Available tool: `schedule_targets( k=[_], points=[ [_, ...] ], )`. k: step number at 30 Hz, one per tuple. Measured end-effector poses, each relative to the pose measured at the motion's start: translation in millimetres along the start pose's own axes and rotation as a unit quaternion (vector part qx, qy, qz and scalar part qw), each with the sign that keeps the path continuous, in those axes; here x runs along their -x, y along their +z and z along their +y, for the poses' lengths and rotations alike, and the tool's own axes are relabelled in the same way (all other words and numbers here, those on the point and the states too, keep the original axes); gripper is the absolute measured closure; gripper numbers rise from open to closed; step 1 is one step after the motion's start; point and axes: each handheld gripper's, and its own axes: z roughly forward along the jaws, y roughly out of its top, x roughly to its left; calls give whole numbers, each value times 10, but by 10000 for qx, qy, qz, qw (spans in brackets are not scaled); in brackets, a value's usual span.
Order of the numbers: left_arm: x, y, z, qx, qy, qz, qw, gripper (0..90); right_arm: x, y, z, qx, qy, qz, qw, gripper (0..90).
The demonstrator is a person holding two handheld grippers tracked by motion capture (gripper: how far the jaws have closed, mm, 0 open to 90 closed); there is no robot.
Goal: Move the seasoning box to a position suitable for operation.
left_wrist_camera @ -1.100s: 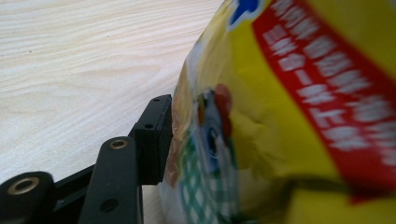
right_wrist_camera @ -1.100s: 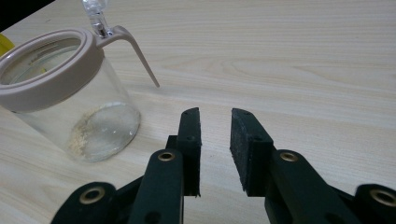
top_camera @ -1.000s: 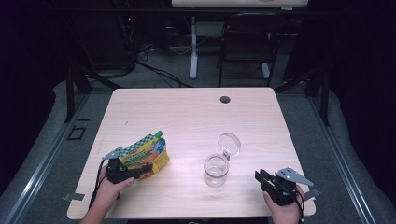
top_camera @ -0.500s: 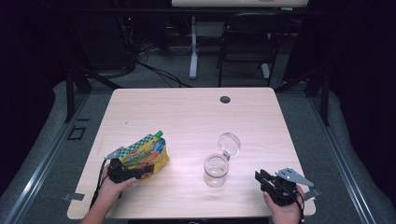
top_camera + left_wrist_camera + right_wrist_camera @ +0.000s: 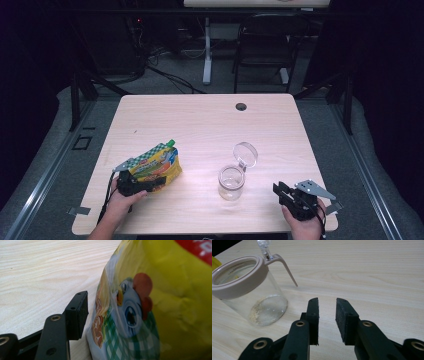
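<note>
Five entries, largest first.

1. Rectangular pale wood-grain table [image 5: 200, 120]. Bore everything below.

2. Yellow soft foil stand-up pouch with green check print, cartoon chicken and green spout cap [image 5: 155, 164]. Lay on its side at the near left of the table, spout pointing away. Well apart from the jar.

3. Small clear glass jar with taupe plastic collar and hinged clear lid [image 5: 231, 182]. Stood upright near the table's middle front, lid flipped back, a dusting of residue on the bottom.

4. Black two-jaw left gripper [image 5: 156, 181]. Sat at the pouch's near edge, with the pouch between jaws that had just been opening. Visible pad [image 5: 77, 315] stood a sliver clear of the foil; far jaw was hidden behind the pouch. Judged: a release in hand. Best finished by spreading fully, then backing straight out along the jaws, kept level, so no pad snags or drags the foil.

5. Black two-jaw right gripper [image 5: 327, 302]. Rested at the near right, jaws partly apart, nothing between them, aimed past the jar. Best kept still until the left was clear.
</note>
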Motion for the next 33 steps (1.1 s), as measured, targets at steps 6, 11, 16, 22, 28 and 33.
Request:
schedule_targets(
  k=[6, 11, 16, 22, 28, 33],
  points=[
    [-2, 19, -16, 61, -54, -67, 9999, 459, -4, -2, 1, 18, 3, 6, 10000, 727],
    [-9, 36, -30, 138, -93, -97, 9998, 459, -5, 0, 7, 15, -18, 12, 10000, 726],
    [-17, 33, -30, 97, -152, -122, 9998, 448, 1, -16, 3, 31, 4, -4, 10000, 726],
    [-17, 39, -31, 109, -164, -166, 9997, 475, -4, -10, 4, 22, -12, -5, 10000, 726],
    [-13, 48, -37, 146, -167, -187, 9996, 500, -10, 1, 3, 47, 9, 22, 10000, 725],
    [-11, 53, -42, 188, -155, -177, 9995, 507, -10, -1, 6, 27, -18, 23, 10000, 725]
  ],
)
